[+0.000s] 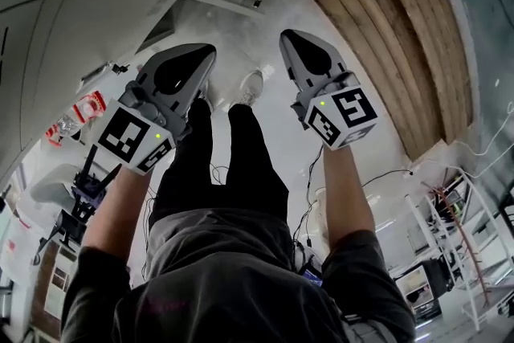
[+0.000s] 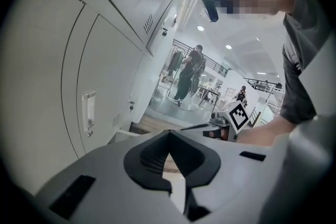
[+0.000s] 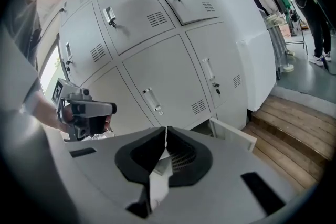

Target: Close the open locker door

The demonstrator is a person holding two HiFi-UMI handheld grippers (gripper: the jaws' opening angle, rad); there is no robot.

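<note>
Abreast, hand-held grippers [image 1: 209, 52] [image 1: 289, 38], jaws together.

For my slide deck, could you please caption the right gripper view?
Right gripper, jaws shut and empty, faces white lockers, with the bottom locker door open beside wooden steps.

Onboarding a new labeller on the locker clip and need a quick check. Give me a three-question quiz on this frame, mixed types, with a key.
1. True or false: the right gripper is clamped on the open white metal locker door.
2. In the right gripper view, the brown wooden plank floor lies on which side of the white lockers? A left, B right, C above.
3. Fill in: the jaws of the left gripper stand ____, with nothing between them.
Key: 1 false, its jaws are together and apart from the door; 2 B; 3 together.
</note>
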